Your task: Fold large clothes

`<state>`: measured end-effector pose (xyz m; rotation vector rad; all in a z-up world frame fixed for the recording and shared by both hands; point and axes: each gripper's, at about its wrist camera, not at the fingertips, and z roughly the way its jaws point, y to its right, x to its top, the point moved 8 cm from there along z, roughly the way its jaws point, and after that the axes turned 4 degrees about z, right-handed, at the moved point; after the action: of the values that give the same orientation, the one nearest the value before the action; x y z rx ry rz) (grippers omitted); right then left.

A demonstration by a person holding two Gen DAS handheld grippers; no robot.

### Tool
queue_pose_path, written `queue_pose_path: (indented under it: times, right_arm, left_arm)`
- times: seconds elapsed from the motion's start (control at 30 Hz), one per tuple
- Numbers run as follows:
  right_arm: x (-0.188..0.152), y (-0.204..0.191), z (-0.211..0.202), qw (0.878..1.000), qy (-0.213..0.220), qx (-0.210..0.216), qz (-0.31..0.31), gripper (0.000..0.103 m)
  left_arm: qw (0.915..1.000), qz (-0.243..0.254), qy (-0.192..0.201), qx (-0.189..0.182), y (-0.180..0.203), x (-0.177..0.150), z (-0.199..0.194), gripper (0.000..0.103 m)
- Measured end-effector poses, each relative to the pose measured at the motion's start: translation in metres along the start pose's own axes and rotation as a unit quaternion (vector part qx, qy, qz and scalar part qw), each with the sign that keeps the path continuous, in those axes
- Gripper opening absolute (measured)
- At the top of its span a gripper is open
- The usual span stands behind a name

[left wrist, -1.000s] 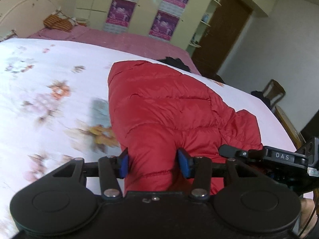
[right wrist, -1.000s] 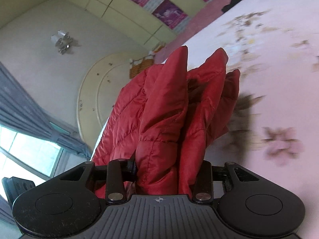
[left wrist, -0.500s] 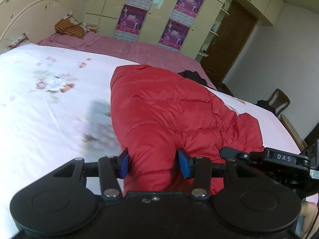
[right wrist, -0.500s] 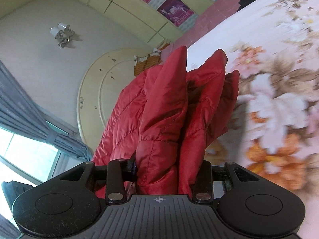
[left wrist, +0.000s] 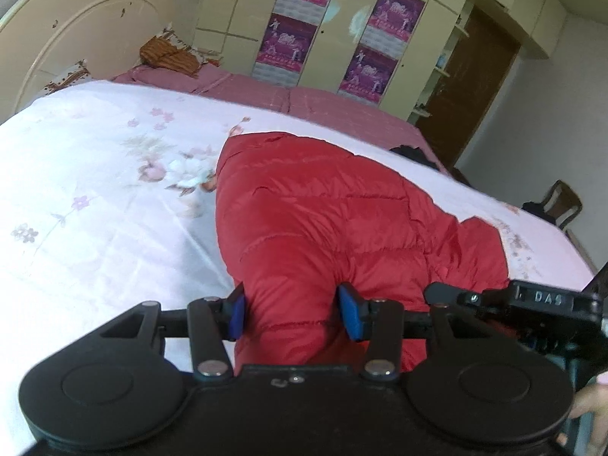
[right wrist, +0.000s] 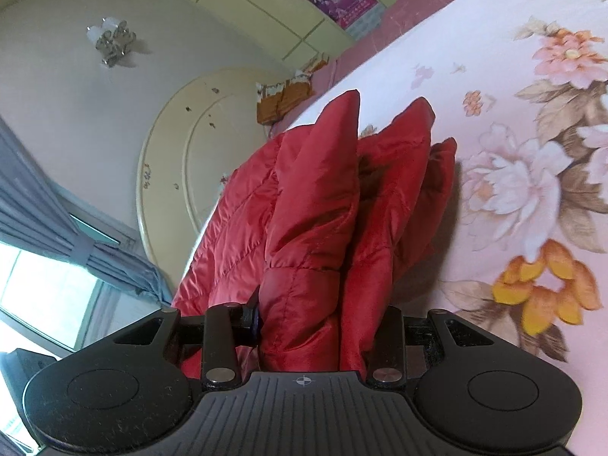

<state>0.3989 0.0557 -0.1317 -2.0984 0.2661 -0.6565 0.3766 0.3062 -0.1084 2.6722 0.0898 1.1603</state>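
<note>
A red puffer jacket lies bunched on a white floral bedspread. My left gripper is shut on a thick fold of the jacket's near edge, its blue pads pressed into both sides. My right gripper is shut on several stacked layers of the same jacket, which stand up from its jaws above the floral bedspread. The right gripper's body shows at the lower right of the left wrist view.
A cream round headboard stands at the far left. A pink sheet covers the bed's far side, with a dark item on it. Wardrobes with posters, a brown door and a chair lie beyond.
Both grippers have carried the held jacket across the bed; the floral pattern slid under them. The jacket's shape and both grips are unchanged.
</note>
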Motion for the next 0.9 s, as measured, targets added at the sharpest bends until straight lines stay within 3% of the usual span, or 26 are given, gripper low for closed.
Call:
queue_pose_path:
  times: [0.1, 0.27, 0.47, 0.67, 0.77, 0.9]
  right_arm:
    - [-0.001, 0.014, 0.008, 1.0, -0.003, -0.016, 0.002, 0.043]
    - [0.001, 0.033, 0.009, 0.999, -0.006, -0.039, 0.017, 0.058]
    - [0.009, 0.038, -0.019, 0.998, 0.016, -0.065, 0.001, 0.063]
    - [0.026, 0.025, -0.053, 0.989, 0.071, -0.124, -0.027, 0.065]
    - [0.04, 0.01, -0.063, 0.987, 0.1, -0.122, -0.032, 0.065]
    - [0.042, -0.02, -0.052, 0.98, 0.112, -0.134, -0.09, 0.065]
  left_arm:
    - [0.9998, 0.015, -0.005, 0.011, -0.006, -0.012, 0.011, 0.052]
    - [0.9993, 0.035, -0.006, 0.013, -0.002, -0.016, 0.013, 0.056]
    - [0.9983, 0.052, -0.006, 0.025, -0.007, -0.006, 0.011, 0.065]
    - [0.9989, 0.042, 0.0, 0.023, -0.012, 0.001, 0.008, 0.064]
    - [0.999, 0.037, 0.011, 0.024, -0.013, 0.007, 0.004, 0.063]
    - [0.9976, 0.054, 0.033, 0.027, -0.006, 0.019, 0.001, 0.063]
